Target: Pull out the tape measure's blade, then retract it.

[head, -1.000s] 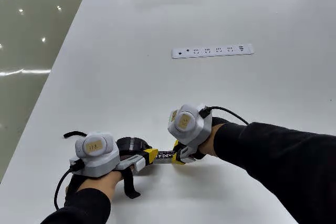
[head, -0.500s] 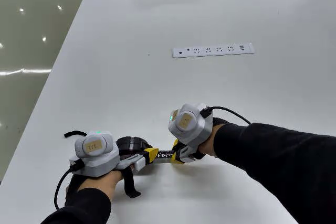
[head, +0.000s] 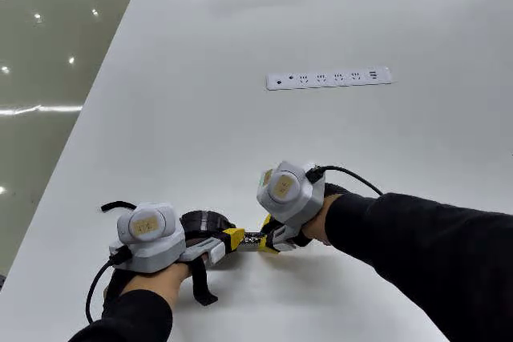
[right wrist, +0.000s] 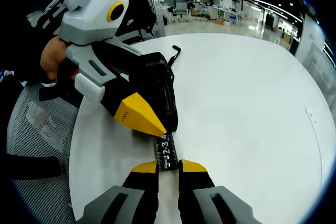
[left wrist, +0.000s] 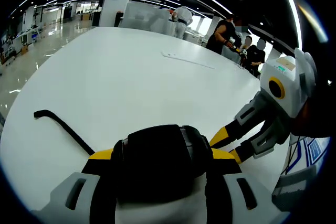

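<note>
The black tape measure case (head: pixel 203 222) lies at the near left of the white table (head: pixel 240 78), with my left gripper (head: pixel 228 239) shut on it; the case (left wrist: pixel 157 156) sits between the yellow-tipped jaws in the left gripper view. A short stretch of the blade (right wrist: pixel 164 151) with printed numbers sticks out of the case (right wrist: pixel 155 90). My right gripper (right wrist: pixel 168 167) is shut on the blade's end, close to the case. In the head view the right gripper (head: pixel 266 242) faces the left one, with a short piece of blade (head: pixel 253 238) between them.
A white power strip (head: pixel 329 78) lies flat farther back on the table. The case's black wrist strap (head: pixel 198 282) trails toward the table's near edge. A black cable (head: pixel 349 172) runs from the right gripper. Several people stand beyond the table's far end (left wrist: pixel 231 32).
The gap between the two grippers has shortened slightly, with less blade showing. The left gripper and case have edged a little to the right.
</note>
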`<state>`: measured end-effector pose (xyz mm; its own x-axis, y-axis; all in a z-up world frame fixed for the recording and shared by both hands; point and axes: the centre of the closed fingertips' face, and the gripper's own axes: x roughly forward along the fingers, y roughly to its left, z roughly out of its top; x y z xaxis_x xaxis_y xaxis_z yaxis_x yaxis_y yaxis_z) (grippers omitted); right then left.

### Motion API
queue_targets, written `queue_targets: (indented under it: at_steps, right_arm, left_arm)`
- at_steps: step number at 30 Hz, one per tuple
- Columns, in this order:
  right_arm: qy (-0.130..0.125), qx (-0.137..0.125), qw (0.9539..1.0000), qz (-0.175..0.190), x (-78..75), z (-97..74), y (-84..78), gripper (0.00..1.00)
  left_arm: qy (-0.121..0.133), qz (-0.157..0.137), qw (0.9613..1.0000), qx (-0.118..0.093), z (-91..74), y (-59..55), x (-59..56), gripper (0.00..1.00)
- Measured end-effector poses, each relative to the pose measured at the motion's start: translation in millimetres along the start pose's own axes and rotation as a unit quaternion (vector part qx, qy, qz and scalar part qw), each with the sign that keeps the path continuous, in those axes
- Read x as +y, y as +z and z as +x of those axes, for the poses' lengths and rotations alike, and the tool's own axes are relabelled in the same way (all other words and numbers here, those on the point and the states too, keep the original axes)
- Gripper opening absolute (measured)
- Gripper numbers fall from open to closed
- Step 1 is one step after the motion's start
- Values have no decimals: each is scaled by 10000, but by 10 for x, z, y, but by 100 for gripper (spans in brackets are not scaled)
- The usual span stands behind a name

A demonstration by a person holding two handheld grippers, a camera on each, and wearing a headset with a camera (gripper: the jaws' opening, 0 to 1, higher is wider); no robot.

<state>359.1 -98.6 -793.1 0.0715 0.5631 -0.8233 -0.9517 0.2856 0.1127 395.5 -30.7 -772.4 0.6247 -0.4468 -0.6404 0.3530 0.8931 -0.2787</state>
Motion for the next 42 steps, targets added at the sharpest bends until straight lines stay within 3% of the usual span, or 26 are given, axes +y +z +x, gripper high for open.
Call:
queue_targets:
  at_steps: [18,33,42]
  right_arm:
    - [45,-62,9999,132,1,34,50,9]
    - [64,-122,9999,7,10,67,93,9]
    - [102,-152,9997,188,5,70,102,9]
  left_arm:
    - [0,-25,10000,-4,6,1,6,63]
    - [-8,-15,10000,6,5,-3,2,63]
    - [-2,-38,10000,-12,4,5,-2,63]
